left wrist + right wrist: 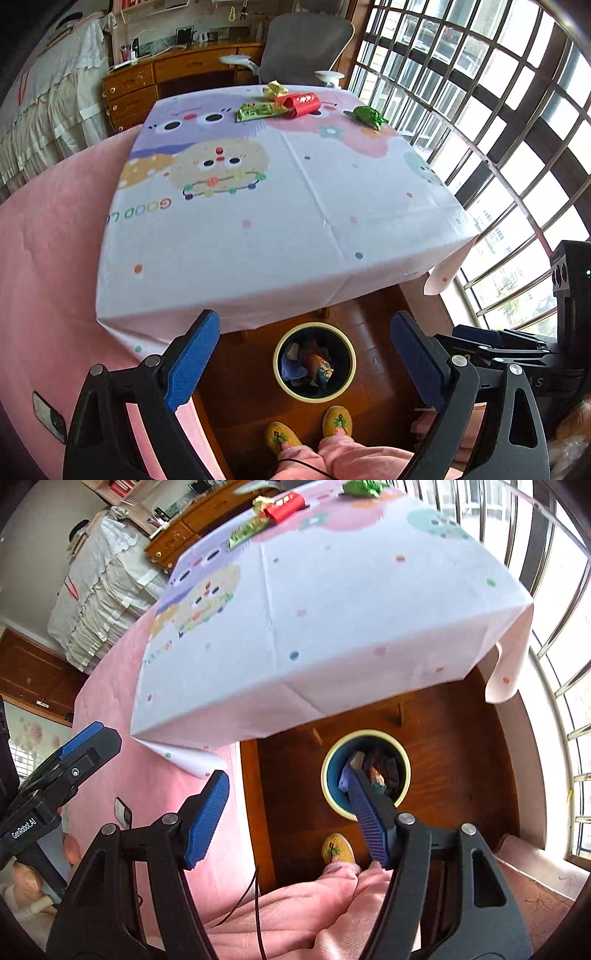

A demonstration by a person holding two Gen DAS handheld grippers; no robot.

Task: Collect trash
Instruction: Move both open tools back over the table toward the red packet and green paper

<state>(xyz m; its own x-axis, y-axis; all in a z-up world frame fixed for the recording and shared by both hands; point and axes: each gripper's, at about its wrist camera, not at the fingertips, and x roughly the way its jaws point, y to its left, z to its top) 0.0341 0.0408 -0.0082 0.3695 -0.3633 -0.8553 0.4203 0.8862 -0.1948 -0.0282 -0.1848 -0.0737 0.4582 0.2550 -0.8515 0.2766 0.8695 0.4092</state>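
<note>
a: where's the trash?
b: crinkled green foil wrapper [367, 115], flat green packet [258, 110] and red box [301, 104] at the counter's [295, 221] far edge.
a: handling?
b: light, crushable; pinch mid-body. both jaws gape, empty.

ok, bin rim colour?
Pale cream-yellow rim on the trash bin, dark blue inside. Clearest in the left wrist view.

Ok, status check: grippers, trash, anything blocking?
Left gripper and right gripper open, empty, above round cream-rimmed bin. Red box, green wrappers, gold wrapper at table's far edge. Path clear.
</note>
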